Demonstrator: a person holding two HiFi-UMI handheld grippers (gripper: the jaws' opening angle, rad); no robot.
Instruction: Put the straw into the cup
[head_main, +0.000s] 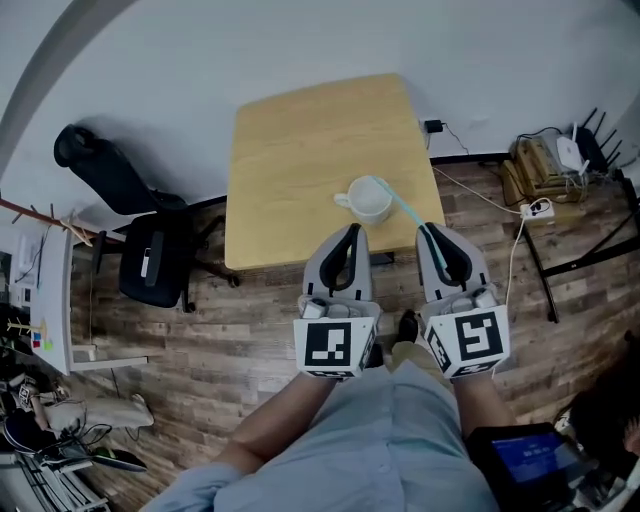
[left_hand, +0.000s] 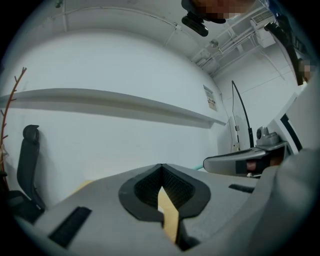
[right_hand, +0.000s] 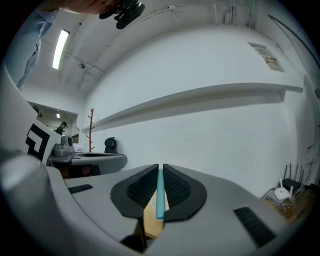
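Room: wood-plank floor, white wall, light wooden table (head_main: 290, 150) pushed against it; black office chair (head_main: 130, 200) to its left, cables and a power strip (head_main: 538, 208) to its right.
Cup: white handled cup (head_main: 368, 203) stands upright near the table's front edge, handle toward your left.
Right gripper: your right gripper (head_main: 432, 232) has its jaws clamped on the teal straw (right_hand: 160, 192), which runs lengthwise between the pads.
Straw: slants from those jaws up-left; its far end lies over the cup's mouth. You cannot tell whether it dips inside.
Left gripper: your left gripper (head_main: 352, 232) is level beside the right, tips together, nothing between them, just short of the cup.
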